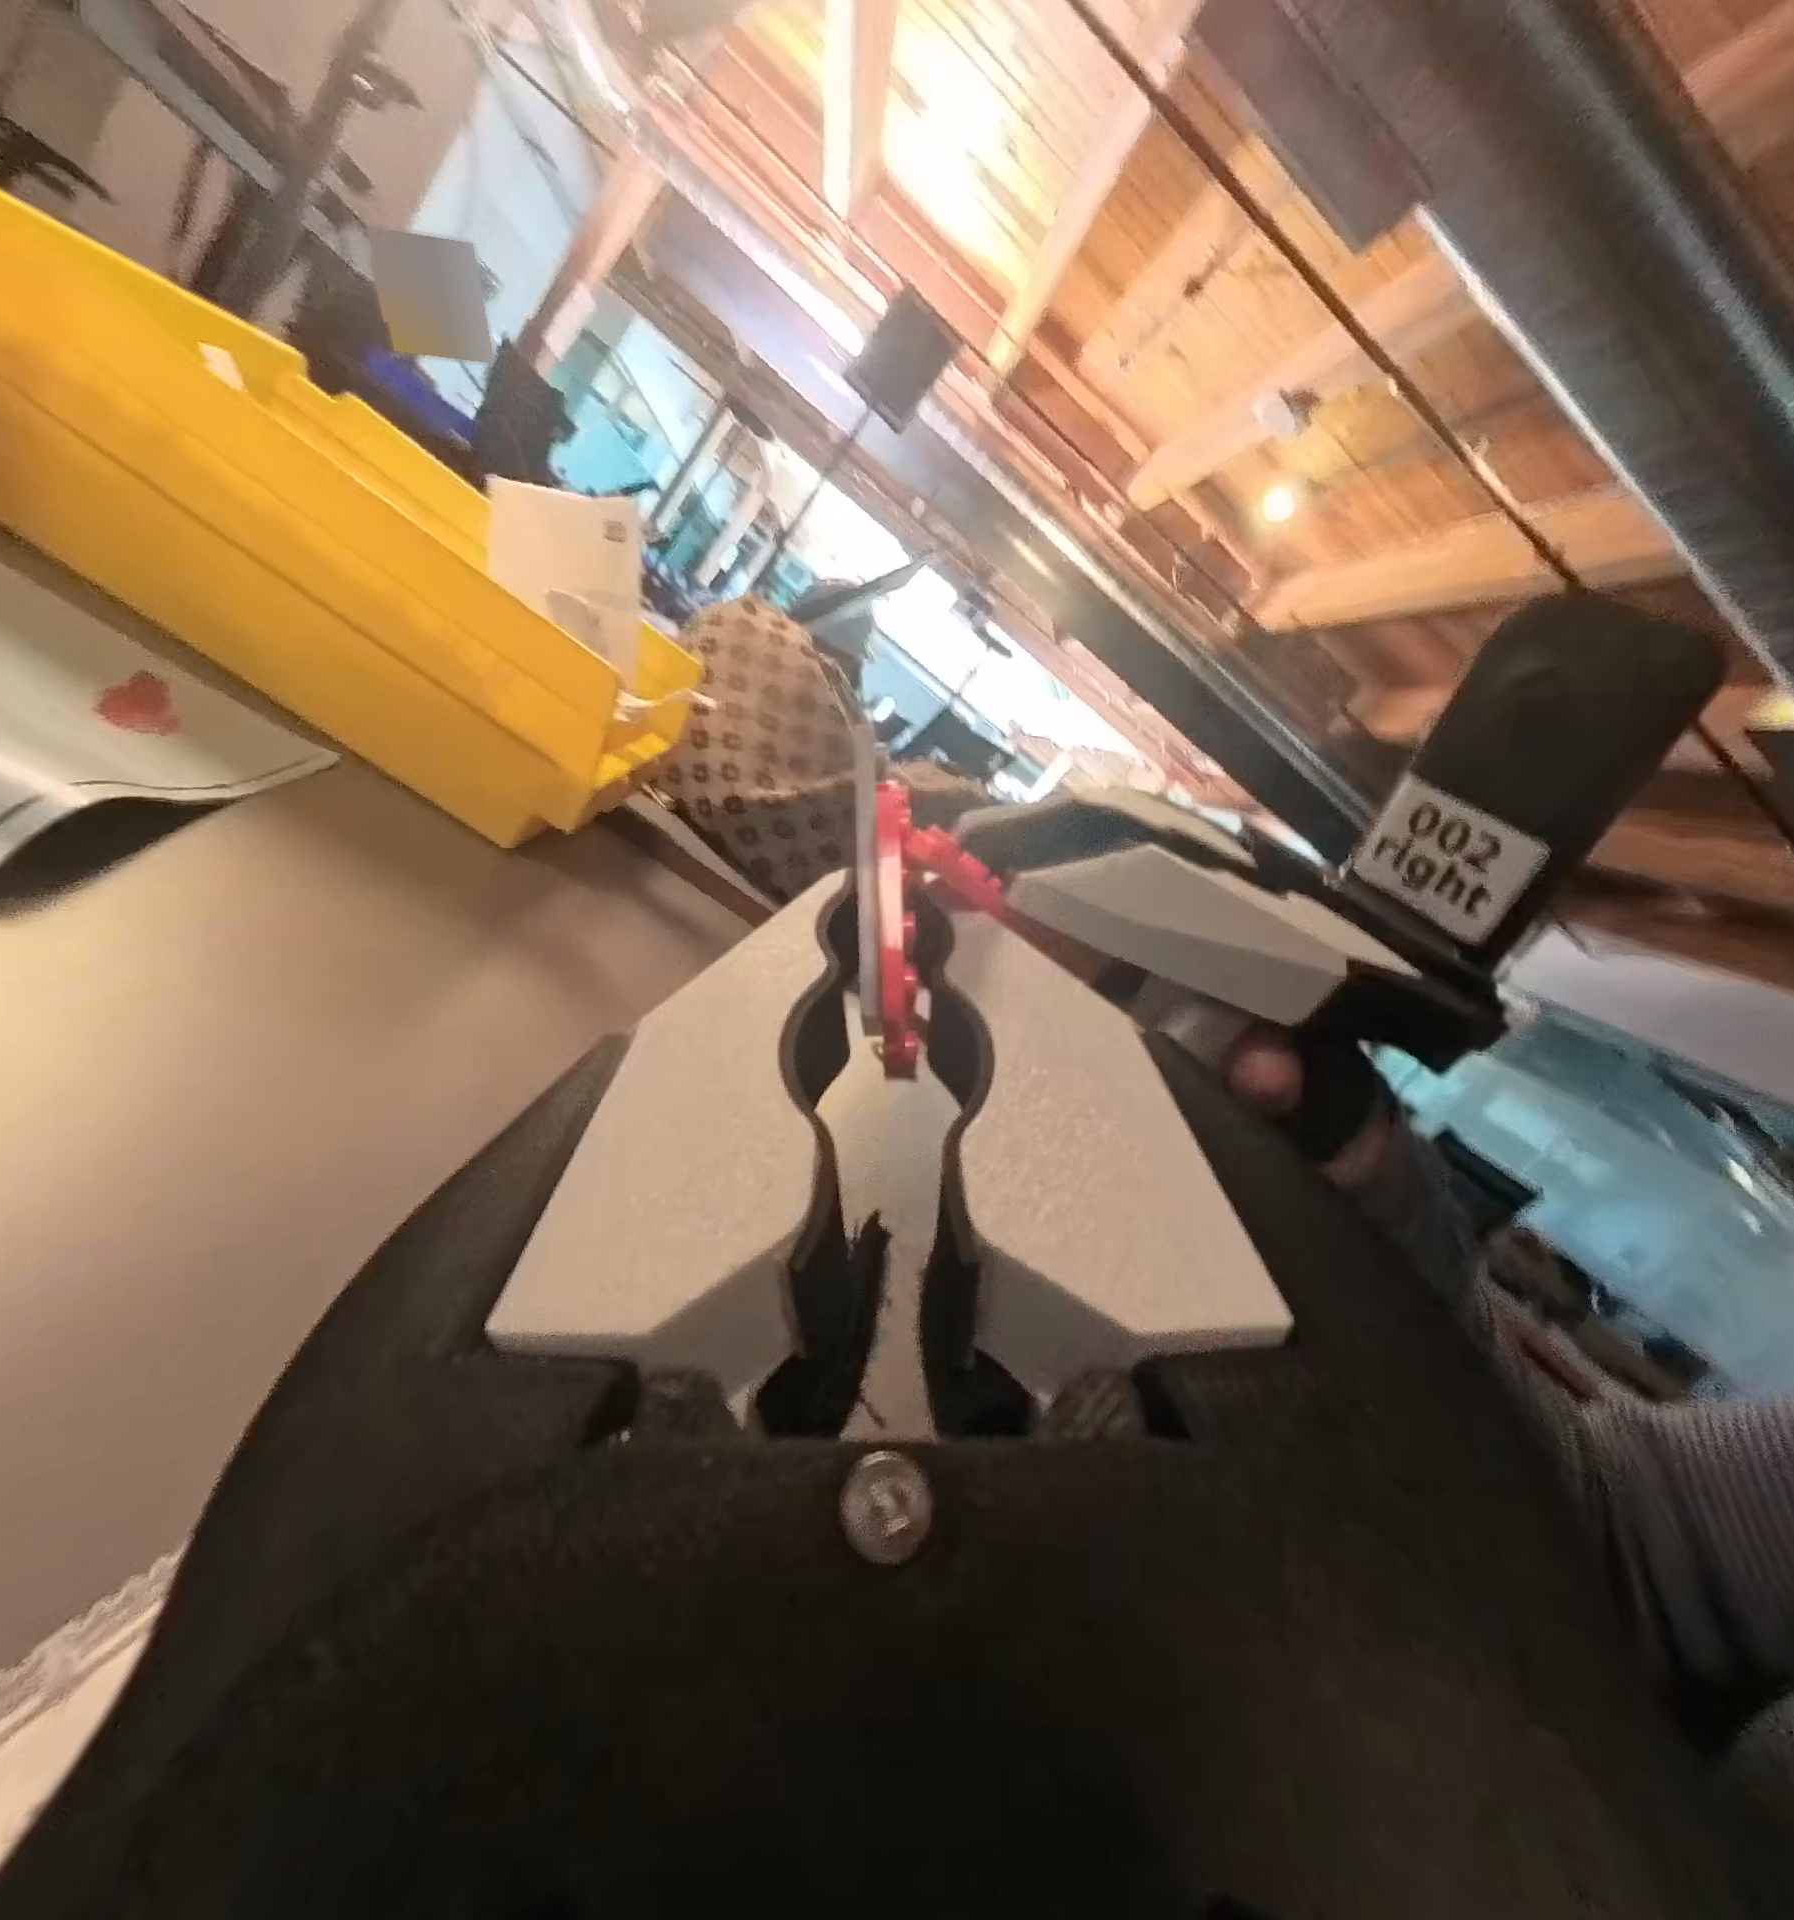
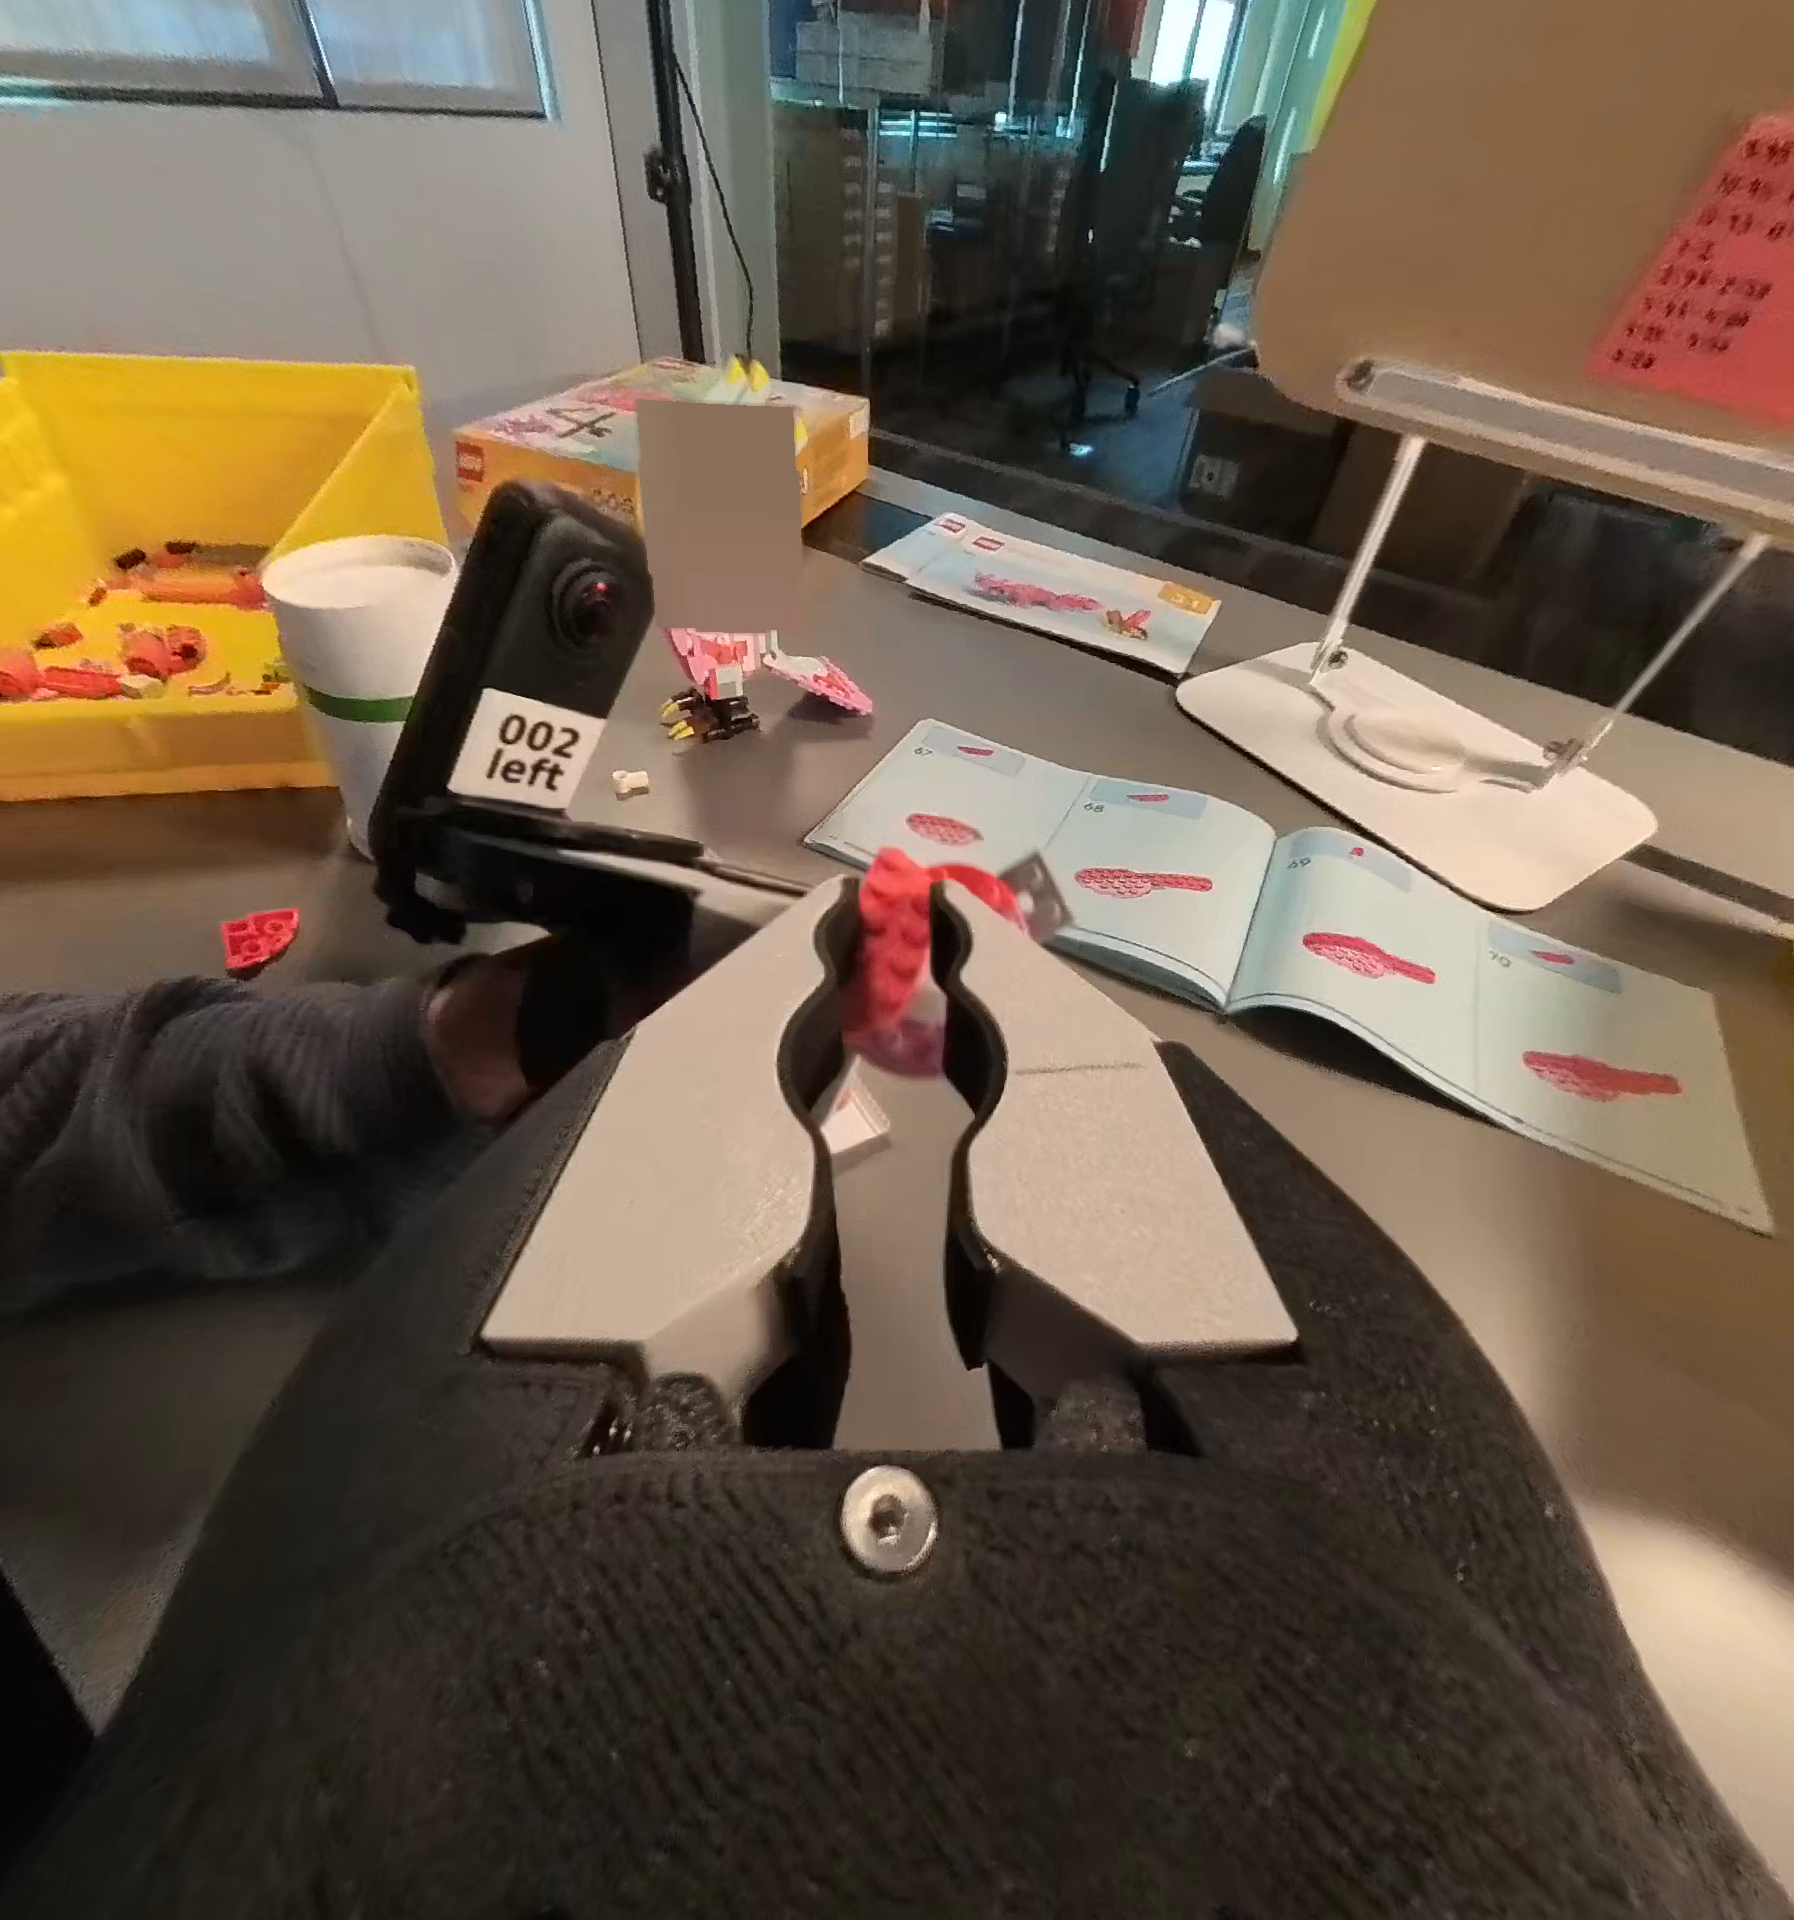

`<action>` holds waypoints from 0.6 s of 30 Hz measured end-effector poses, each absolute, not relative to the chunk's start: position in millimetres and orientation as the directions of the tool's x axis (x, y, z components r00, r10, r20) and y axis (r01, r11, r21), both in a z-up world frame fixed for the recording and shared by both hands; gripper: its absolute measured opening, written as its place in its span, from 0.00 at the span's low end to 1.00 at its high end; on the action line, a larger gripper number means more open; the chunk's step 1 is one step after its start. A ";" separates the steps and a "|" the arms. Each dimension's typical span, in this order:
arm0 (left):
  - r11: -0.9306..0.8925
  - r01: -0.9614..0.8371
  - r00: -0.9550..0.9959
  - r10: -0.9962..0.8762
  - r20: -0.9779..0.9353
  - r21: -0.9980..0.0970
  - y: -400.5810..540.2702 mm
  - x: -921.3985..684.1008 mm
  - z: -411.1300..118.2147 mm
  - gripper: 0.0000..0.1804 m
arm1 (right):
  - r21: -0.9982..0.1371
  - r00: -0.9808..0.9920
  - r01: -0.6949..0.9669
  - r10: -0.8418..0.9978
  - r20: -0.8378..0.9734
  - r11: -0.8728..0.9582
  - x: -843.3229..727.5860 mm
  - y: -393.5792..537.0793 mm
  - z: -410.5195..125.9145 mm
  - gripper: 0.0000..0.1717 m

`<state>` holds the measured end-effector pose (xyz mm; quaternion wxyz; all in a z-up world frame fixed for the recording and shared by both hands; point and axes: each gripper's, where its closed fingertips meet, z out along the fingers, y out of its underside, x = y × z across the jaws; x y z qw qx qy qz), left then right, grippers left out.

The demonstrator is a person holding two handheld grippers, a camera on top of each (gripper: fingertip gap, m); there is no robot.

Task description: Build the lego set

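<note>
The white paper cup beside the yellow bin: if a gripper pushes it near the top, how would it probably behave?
The white paper cup stands tall and narrow, so it would probably tip rather than slide. Its thin paper wall likely dents under a squeeze. Its inside is not visible, so its weight cannot be judged.

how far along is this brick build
Done: a small pink brick bird body with clawed feet stands on the grey table. In hand: the right claw and left claw each grip a red studded plate piece. Left: loose red bricks in the yellow plastic bin.
</note>
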<state>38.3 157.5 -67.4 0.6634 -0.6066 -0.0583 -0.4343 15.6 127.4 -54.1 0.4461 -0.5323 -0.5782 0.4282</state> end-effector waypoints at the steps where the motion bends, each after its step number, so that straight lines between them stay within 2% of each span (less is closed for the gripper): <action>1: -0.124 0.617 0.633 -0.509 0.584 -0.777 157.8 43.5 -68.5 0.03 | -0.966 -0.050 0.247 0.997 0.067 0.077 14.7 124.5 -54.0 0.07; 3: -0.145 0.549 0.658 -0.533 0.532 -0.823 156.7 55.2 -70.6 0.04 | -0.955 -0.074 0.282 0.995 0.072 0.090 13.1 119.1 -56.8 0.06; 5: -0.153 0.503 0.681 -0.536 0.499 -0.850 156.8 63.3 -73.2 0.04 | -0.939 -0.060 0.324 0.993 0.104 0.118 12.1 121.2 -62.7 0.00; 12: -0.186 0.345 0.809 -0.438 0.392 -0.920 164.2 56.0 -92.9 0.03 | -0.913 -0.088 0.399 0.995 0.047 0.079 12.1 124.5 -76.6 0.00; 15: -0.199 0.320 0.817 -0.437 0.377 -0.926 164.5 56.5 -95.1 0.03 | -0.887 -0.155 0.456 0.988 0.001 0.072 13.9 124.9 -77.0 0.06; 18: -0.195 0.310 0.813 -0.453 0.366 -0.931 163.2 56.8 -93.9 0.03 | -0.827 -0.273 0.561 0.950 -0.150 0.030 17.3 120.6 -72.4 0.12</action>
